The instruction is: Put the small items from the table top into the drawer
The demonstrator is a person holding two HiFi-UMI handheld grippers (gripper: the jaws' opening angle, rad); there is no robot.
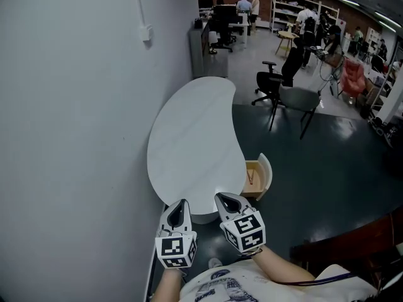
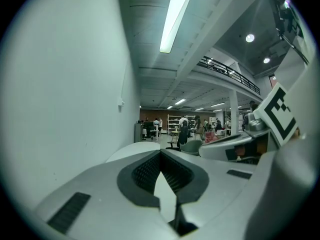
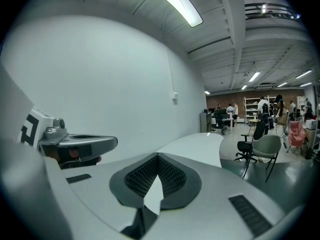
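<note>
- The left gripper (image 1: 182,202) and the right gripper (image 1: 221,198) hang side by side at the near end of the table (image 1: 189,124), close to the person's body. Both point forward along it.
- In each gripper view the jaws stand together at the tips and nothing is between them, so both grippers are empty.
- The table is white and bean-shaped. Its long axis runs away from the person, along the wall (image 1: 75,137) on the left.
- I see no small item on the table top in any view; the surface looks bare from the near end to the far end.
- The drawer (image 1: 267,170) stands open at the right side of the table, near its close end. It lies ahead and to the right of the grippers, and it opens toward the right, across the long axis of the table.
- Inside the drawer there is something thin and dark (image 1: 252,177), but it is too small to tell what it is.
- The right gripper is nearer to the drawer; the left gripper is on the wall side and well apart from it.
- My judgement: the items are probably already in the drawer. If a move remains, it is to push the drawer closed, and this suits the right gripper, which must come around to the drawer front and press it leftward.
</note>
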